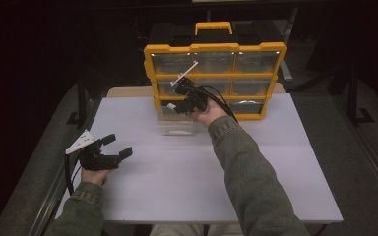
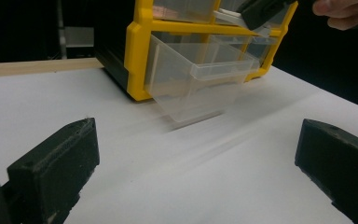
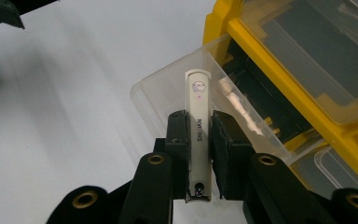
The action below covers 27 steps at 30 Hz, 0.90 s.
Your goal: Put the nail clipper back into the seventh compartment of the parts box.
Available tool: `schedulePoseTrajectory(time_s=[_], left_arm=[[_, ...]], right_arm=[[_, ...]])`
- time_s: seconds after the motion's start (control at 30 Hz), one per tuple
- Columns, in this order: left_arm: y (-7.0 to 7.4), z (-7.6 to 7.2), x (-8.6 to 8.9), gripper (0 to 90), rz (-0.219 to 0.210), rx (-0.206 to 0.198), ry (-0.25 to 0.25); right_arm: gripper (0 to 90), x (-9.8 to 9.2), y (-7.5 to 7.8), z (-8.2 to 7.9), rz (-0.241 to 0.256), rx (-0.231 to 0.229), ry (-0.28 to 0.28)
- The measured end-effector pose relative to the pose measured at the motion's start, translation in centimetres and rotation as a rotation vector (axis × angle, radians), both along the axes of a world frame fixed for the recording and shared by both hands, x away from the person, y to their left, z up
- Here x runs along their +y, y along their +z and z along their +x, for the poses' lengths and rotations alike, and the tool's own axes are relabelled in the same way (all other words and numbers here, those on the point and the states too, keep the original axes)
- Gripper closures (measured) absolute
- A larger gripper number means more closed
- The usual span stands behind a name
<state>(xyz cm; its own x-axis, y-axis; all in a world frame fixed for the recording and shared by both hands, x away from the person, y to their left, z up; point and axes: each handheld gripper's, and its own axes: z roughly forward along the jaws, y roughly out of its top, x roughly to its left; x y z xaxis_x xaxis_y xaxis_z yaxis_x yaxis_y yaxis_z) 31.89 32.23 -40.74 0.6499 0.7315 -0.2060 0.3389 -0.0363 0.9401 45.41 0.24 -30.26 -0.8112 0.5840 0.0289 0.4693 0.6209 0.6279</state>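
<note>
Right gripper (image 3: 199,154) is clamped on a white nail clipper (image 3: 198,116), jaws pinching its long sides about mid-length, rounded end pointing forward. The clipper hangs over the open clear drawer (image 3: 168,100), pulled out of the bottom-left slot of the yellow organizer (image 1: 214,49) at the far edge of the table (image 1: 187,187). A small pale stick-like item (image 3: 240,109) already lies in the drawer, toward the cabinet side; cannot tell what it is.

In the high view the right gripper (image 1: 184,101) sits in front of the organizer's lower left; the drawer (image 1: 176,125) juts out toward the person. Left gripper (image 1: 109,150) is near the table's left edge, well apart from the organizer, jaws spread wide and empty. The left gripper view shows the drawer (image 2: 193,86) tilted down at its front, lip close to the tabletop.

Step in hand, as I judge it: drop the clipper into the drawer. To do it well: lower the tip inside the drawer walls first, keep it beside the pale item, not on top. Line the clipper's length with the drawer's depth so it doesn't bridge the rim. Open the jaws only once the clipper is low, since the drawer is sagging and a hard drop may knock it out. Left gripper could steady the drawer front if it tips.
</note>
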Motion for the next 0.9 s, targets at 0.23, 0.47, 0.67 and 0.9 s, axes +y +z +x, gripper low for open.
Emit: schedulePoseTrajectory(time_s=[0.23, 0.47, 0.67, 0.9], left_arm=[[0.0, 0.1, 0.0, 0.0, 0.001, -0.001, -0.005], [-0.1, 0.2, -0.2, 0.0, -0.001, 0.0, -0.012], [-0.1, 0.2, -0.1, 0.0, 0.003, 0.007, -0.011], [-0.1, 0.2, -0.3, 0.0, 0.011, 0.009, -0.018]], right_arm=[[75.8, 0.4, -0.4, 0.6, 0.006, 0.004, -0.014], [73.4, 0.7, -1.0, 1.5, 0.02, 0.0, -0.047], [46.0, 0.0, -0.6, 1.3, 0.047, 0.004, -0.065], [17.4, -1.4, -0.4, 0.8, 0.075, 0.009, -0.066]])
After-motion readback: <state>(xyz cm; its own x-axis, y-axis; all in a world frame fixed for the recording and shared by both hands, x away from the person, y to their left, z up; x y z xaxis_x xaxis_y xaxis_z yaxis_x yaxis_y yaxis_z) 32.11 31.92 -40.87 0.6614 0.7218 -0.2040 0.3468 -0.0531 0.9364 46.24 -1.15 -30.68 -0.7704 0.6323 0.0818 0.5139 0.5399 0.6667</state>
